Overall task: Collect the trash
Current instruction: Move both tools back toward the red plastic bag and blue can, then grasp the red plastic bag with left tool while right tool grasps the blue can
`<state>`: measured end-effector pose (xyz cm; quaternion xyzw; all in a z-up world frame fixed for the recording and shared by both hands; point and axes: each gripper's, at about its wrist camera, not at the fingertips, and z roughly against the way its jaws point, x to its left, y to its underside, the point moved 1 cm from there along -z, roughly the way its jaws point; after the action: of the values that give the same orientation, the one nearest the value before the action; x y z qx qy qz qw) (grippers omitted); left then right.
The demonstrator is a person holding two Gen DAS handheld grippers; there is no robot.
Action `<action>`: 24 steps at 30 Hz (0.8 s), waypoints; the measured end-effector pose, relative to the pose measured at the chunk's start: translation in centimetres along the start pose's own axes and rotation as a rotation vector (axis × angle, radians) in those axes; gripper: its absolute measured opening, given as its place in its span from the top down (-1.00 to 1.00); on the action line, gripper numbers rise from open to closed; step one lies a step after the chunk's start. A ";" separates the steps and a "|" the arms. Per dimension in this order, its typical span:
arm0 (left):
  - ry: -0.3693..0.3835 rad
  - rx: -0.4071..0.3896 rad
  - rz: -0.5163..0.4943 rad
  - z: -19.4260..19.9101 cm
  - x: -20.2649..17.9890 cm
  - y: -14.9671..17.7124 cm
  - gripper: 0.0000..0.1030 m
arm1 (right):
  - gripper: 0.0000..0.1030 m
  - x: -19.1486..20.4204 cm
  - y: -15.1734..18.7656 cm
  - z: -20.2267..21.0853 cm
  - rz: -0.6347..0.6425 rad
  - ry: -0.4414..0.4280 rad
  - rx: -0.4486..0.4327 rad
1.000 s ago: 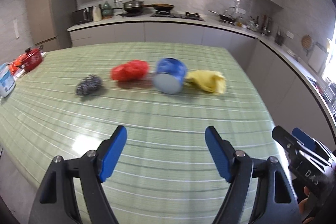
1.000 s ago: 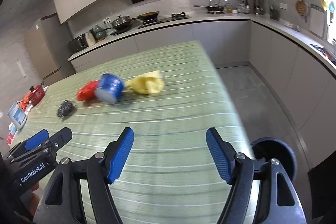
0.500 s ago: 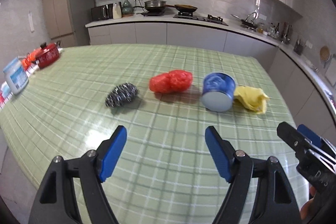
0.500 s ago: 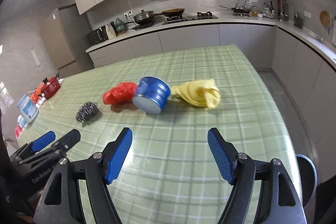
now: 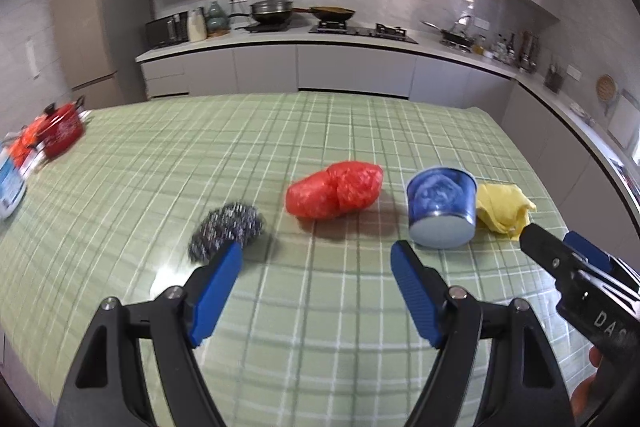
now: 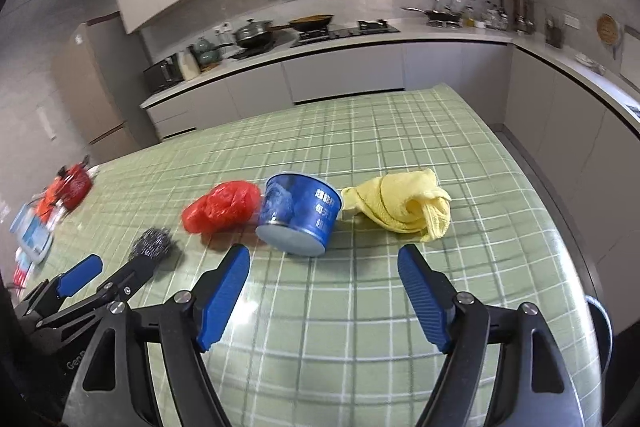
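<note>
On the green checked table (image 5: 320, 327) four items lie in a row: a steel wool scrubber (image 5: 226, 230), a crumpled red plastic bag (image 5: 334, 195), a blue tin can (image 5: 442, 213) on its side, and a yellow cloth (image 5: 502, 211). The right wrist view shows them too: scrubber (image 6: 154, 245), red bag (image 6: 220, 207), can (image 6: 298, 213), cloth (image 6: 404, 209). My left gripper (image 5: 316, 279) is open and empty, just short of the scrubber and red bag. My right gripper (image 6: 324, 283) is open and empty, just short of the can.
A red pot (image 5: 60, 135) and white containers (image 5: 10, 187) stand at the table's left edge. The table's right edge (image 6: 576, 259) drops to the floor. A kitchen counter with a stove and pans (image 5: 304, 23) runs along the back wall.
Both grippers have moved forward toward the row of items, which now look larger and closer. Both stay open and empty.
</note>
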<state>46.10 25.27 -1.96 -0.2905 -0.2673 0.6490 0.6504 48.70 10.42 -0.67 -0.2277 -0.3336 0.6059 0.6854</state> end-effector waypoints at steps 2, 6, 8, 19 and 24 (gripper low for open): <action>0.014 -0.005 -0.012 -0.6 0.5 -0.9 -0.52 | -0.53 0.7 -0.4 -0.7 -0.008 0.029 -0.005; 0.041 -0.007 -0.043 -2.1 1.1 -2.0 -0.52 | -0.53 1.5 -1.1 -2.1 -0.027 0.065 -0.003; 0.050 0.000 -0.055 -3.0 1.3 -2.4 -0.52 | -0.53 1.7 -1.4 -3.1 -0.032 0.079 0.006; 0.089 0.034 -0.103 -6.4 1.5 -4.1 -0.52 | -0.55 2.3 -2.2 -7.3 -0.055 0.093 0.055; 0.117 0.035 -0.129 -7.3 1.2 -4.8 -0.52 | -0.55 2.3 -2.6 -8.6 -0.058 0.106 0.077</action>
<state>54.74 26.32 -3.50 -0.2987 -0.2356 0.5921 0.7104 56.90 13.01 -4.18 -0.2234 -0.2795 0.5853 0.7276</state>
